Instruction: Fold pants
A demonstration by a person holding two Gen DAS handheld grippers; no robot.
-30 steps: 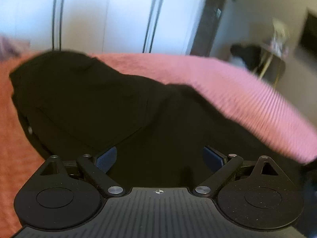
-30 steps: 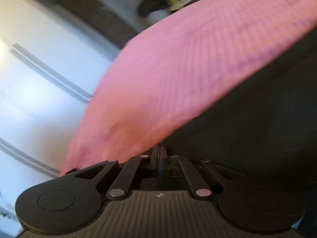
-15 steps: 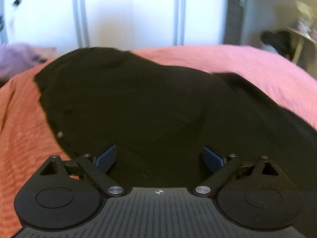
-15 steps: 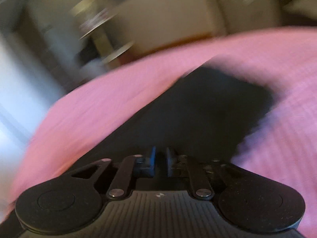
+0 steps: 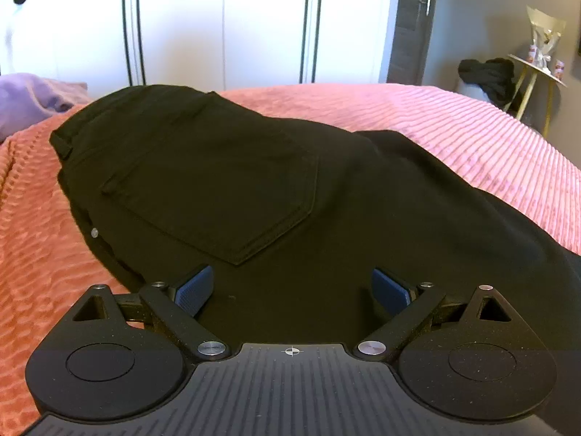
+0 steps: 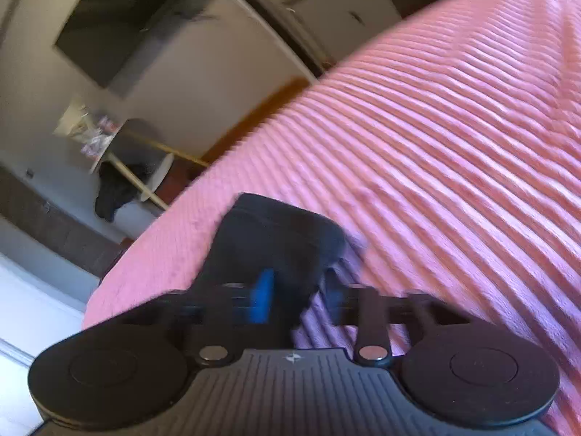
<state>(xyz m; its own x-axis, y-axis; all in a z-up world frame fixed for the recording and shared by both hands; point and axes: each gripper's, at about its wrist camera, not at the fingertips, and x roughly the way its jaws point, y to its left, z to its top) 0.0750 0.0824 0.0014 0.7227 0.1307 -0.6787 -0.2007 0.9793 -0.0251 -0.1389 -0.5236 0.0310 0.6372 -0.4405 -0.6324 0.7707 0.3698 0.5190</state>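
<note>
Black denim pants (image 5: 225, 181) lie spread across a pink ribbed bedspread (image 5: 472, 138), seat side up with a back pocket (image 5: 225, 196) showing and the waistband at the far left. That layout, waist at one end and legs running off to the right, suits a fold that brings the hems up toward the waist. The left gripper (image 5: 292, 287) hangs just above the seat, angled down, its jaws standing wide with nothing between the blue pads (image 5: 194, 289); it looks placed to steady or pin the upper part while the other end is worked, though no contact with the cloth can be confirmed.

At the far end of the garment the right gripper (image 6: 296, 299) sits over the leg end (image 6: 276, 232), which rests near the bed's edge. Its jaws are narrow and closing, with dark fabric lying between them. The view is blurred, so whether the pads already press on the cloth cannot be told. The approach at the hem suggests the step in hand is taking hold of the leg bottom to carry it over. A white wardrobe (image 5: 225, 25) and a side table (image 5: 537, 69) stand beyond the bed.
</note>
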